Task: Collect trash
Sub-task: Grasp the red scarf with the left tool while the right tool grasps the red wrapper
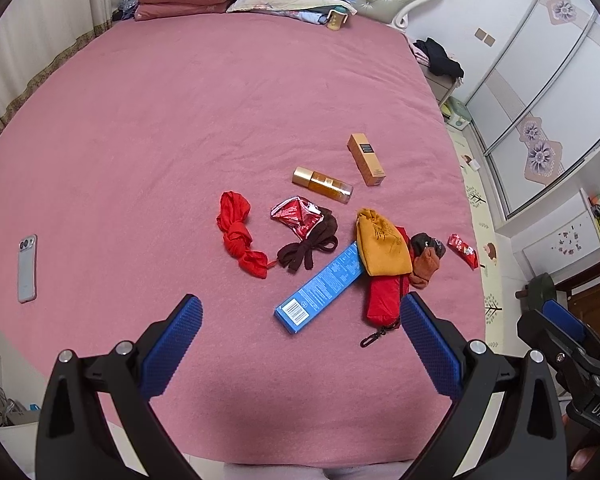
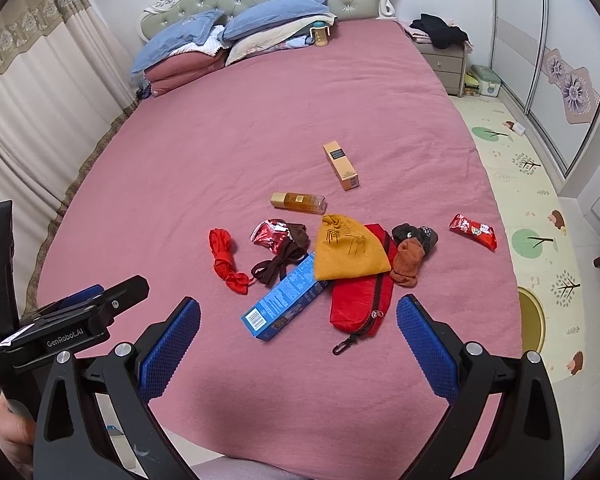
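Observation:
Several items lie on the pink bed (image 1: 180, 128). A crumpled red foil wrapper (image 1: 296, 216) (image 2: 269, 233) lies by a brown lace (image 1: 306, 250). A red snack wrapper (image 1: 463, 250) (image 2: 473, 231) lies near the right edge. A blue carton (image 1: 322, 285) (image 2: 286, 298), a tan box (image 1: 366, 159) (image 2: 341, 165), a gold-capped bottle (image 1: 322, 184) (image 2: 299, 202), a red cloth (image 1: 238, 236) (image 2: 225, 260), a yellow pouch (image 1: 382, 247) (image 2: 346, 254) and a red zip pouch (image 1: 384, 296) (image 2: 362, 300) are there too. My left gripper (image 1: 302, 338) and right gripper (image 2: 298, 336) are open and empty above the bed's near edge.
A phone (image 1: 27, 268) lies at the bed's left. Pillows (image 2: 260, 20) and a cup (image 2: 320, 34) are at the headboard. Brown socks (image 2: 410, 254) lie by the pouches. A nightstand (image 2: 446, 62), a floor mat (image 2: 528, 200) and a wardrobe (image 1: 540, 92) are to the right.

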`<state>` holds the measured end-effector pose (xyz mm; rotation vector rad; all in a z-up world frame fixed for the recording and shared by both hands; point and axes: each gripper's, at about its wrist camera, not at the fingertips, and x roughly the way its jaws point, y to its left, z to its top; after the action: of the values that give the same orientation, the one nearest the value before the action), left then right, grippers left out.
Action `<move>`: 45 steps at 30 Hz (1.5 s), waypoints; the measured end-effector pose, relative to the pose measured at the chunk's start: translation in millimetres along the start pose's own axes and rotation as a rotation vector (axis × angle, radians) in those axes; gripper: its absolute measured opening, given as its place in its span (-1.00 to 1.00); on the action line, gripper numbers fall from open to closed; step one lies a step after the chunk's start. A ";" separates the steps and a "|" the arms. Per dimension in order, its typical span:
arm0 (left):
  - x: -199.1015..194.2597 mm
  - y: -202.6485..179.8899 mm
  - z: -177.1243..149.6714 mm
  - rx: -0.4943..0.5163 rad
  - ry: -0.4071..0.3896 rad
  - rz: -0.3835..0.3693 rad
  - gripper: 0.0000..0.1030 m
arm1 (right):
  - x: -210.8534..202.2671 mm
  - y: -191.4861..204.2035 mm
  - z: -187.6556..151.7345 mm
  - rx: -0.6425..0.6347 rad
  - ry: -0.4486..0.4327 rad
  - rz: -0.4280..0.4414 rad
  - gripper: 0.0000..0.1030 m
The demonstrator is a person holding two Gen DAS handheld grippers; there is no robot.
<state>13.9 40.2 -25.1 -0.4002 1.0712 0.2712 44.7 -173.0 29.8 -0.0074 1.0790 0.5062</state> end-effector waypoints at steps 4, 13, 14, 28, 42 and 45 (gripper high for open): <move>3.8 1.2 0.5 -0.005 0.011 0.001 0.92 | 6.6 0.7 2.2 0.009 0.019 0.006 0.83; 34.4 12.3 3.0 -0.046 0.080 0.004 0.92 | 37.0 7.2 9.9 -0.009 0.072 0.011 0.83; 41.4 14.8 3.7 -0.056 0.095 0.004 0.92 | 41.5 8.5 10.5 -0.017 0.077 0.011 0.83; 147.5 60.9 37.7 -0.159 0.224 0.075 0.92 | 150.8 30.2 40.8 -0.125 0.161 0.017 0.82; 280.4 92.7 63.2 -0.248 0.341 0.073 0.91 | 263.5 33.6 64.0 -0.199 0.261 0.039 0.43; 296.2 94.7 64.2 -0.261 0.351 0.056 0.87 | 277.3 32.8 65.0 -0.200 0.275 0.043 0.43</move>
<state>161.9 160.1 -279.2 -0.6697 1.3977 0.4027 188.8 -19.4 -164.7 -0.2355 1.2946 0.6635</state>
